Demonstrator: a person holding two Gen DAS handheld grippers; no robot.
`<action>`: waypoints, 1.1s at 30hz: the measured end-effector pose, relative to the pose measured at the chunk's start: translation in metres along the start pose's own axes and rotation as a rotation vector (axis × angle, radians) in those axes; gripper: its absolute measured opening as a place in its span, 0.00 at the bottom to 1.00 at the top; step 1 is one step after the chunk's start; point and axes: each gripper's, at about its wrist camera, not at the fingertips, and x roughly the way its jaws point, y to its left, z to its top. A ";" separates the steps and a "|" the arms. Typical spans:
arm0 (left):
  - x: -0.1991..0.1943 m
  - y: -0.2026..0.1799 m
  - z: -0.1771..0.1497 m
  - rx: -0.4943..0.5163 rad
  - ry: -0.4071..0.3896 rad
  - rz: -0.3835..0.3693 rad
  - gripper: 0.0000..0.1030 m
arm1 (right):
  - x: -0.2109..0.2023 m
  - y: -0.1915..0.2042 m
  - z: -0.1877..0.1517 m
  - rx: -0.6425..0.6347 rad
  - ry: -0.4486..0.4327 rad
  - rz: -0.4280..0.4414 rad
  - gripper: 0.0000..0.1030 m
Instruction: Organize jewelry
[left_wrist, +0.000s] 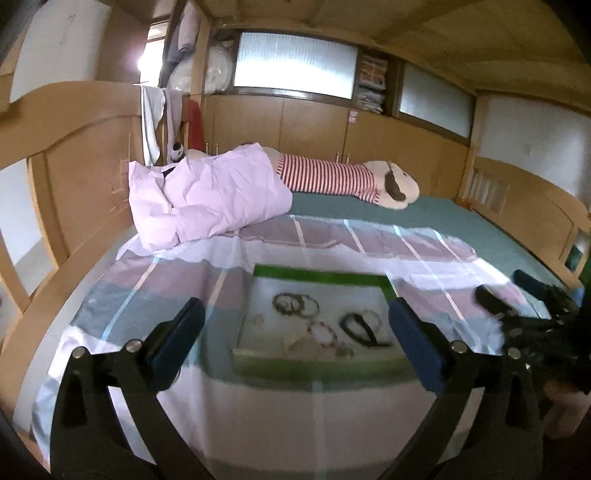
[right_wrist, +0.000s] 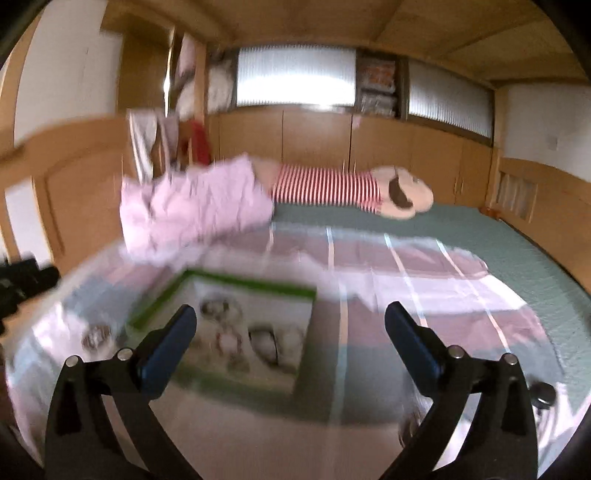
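Fingers of the left gripper (left_wrist: 295, 332) stand spread wide with nothing between the pads, and the tray (left_wrist: 321, 275) lies straight ahead of them and a little below, framed in the gap. Fingers of the right gripper (right_wrist: 291, 338) are just as wide apart and empty; from them the same tray (right_wrist: 236, 282) sits ahead but off toward the left finger, so I judge the left gripper the better lined up for a first reach.

On the tray's pale floor the jewelry is scattered loose: a red-and-white beaded bracelet (left_wrist: 324, 330) nearest the left fingers, a dark bracelet (left_wrist: 360, 325) just to its right lying slantwise, and two dark beaded rings (left_wrist: 295, 304) beyond, touching each other. Some small pale pieces near the front rim are too blurred to name.

Another beaded piece (right_wrist: 96, 334) lies off the tray on the striped sheet (left_wrist: 166, 288), left of the right gripper's left finger.

Farther off, a pink quilt (left_wrist: 207, 195) and a striped plush toy (left_wrist: 332, 177) rest on the bed.
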 end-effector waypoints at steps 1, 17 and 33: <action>-0.003 -0.002 -0.004 0.006 0.009 0.001 0.96 | 0.000 0.003 -0.007 -0.007 0.028 0.007 0.97; 0.009 -0.001 -0.036 -0.023 0.107 0.050 0.96 | 0.012 0.029 -0.035 0.016 0.145 0.054 0.97; 0.012 -0.002 -0.035 -0.015 0.107 0.048 0.96 | 0.009 0.020 -0.030 0.060 0.108 0.066 0.97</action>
